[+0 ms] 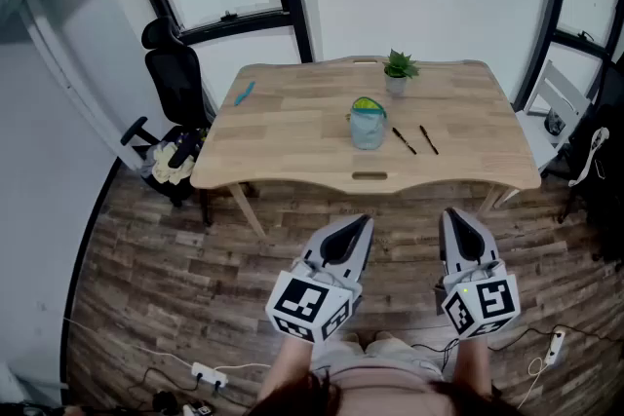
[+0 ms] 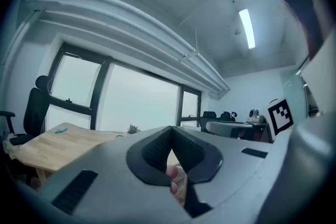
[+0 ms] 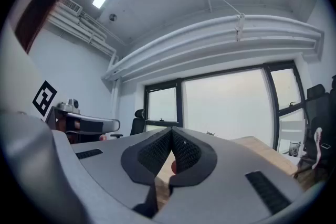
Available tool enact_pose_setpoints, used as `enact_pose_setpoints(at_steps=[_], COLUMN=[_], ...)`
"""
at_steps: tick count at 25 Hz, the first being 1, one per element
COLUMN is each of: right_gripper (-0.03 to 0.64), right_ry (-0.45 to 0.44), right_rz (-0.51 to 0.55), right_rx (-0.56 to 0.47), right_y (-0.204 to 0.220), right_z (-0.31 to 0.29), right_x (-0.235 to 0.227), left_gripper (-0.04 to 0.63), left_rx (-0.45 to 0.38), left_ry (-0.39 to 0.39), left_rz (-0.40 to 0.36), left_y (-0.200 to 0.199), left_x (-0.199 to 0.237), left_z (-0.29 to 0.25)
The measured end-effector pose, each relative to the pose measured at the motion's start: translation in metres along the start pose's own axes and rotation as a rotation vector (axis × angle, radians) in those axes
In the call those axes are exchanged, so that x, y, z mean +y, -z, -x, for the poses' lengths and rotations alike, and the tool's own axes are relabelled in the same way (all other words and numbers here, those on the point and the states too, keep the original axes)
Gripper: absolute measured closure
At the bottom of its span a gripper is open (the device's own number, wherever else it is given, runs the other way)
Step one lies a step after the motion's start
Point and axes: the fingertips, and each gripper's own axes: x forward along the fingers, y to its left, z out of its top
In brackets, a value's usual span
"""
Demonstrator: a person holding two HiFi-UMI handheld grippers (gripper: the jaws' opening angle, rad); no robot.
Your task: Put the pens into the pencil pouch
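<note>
Pens [image 1: 404, 141] are shown well ahead, lying lengthwise, nearer the right gripper [image 1: 456, 215] than the left gripper [image 1: 357, 225]; both jaw pairs are pressed together.

Head view: high, looks steeply down, tabletop [image 1: 292, 127] far ahead. Left gripper view, right gripper view: low, level, face windows [image 2: 136, 102]. All share tabletop.

Left gripper [image 2: 171, 131] jaws are seen pressed together, nothing held between them. Wooden table [image 2: 47, 147] is seen behind-left, teal item [image 2: 61, 130] laid on it, black chair [image 2: 37, 113] beside.
</note>
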Motion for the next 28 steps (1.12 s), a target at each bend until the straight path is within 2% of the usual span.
enact_pose_setpoints(at_steps=[14, 16, 21, 28], right_gripper=[0.618, 0.618, 0.618, 0.618], right_ry=[-0.057, -0.075, -0.116, -0.104], right_rz=[0.045, 0.023, -0.115, -0.136], right_rx=[0.005, 0.004, 0.001, -0.005], right_y=[0.007, 0.009, 0.015, 0.019], right_z=[0.003, 0.001, -0.001, -0.022], right_x=[-0.066, -0.073, -0.085, -0.097], left_gripper=[0.597, 0.597, 0.598, 0.597], left_rx=[0.004, 0.014, 0.028, 0.027], left_ry=[-0.033, -0.040, -0.043, -0.050], left_rz=[0.005, -0.002, -0.003, 0.002], left_y=[0.010, 0.013, 0.020, 0.020], left_x=[-0.051, -0.055, -0.061, -0.043], left_z=[-0.056, -0.063, -0.075, -0.095])
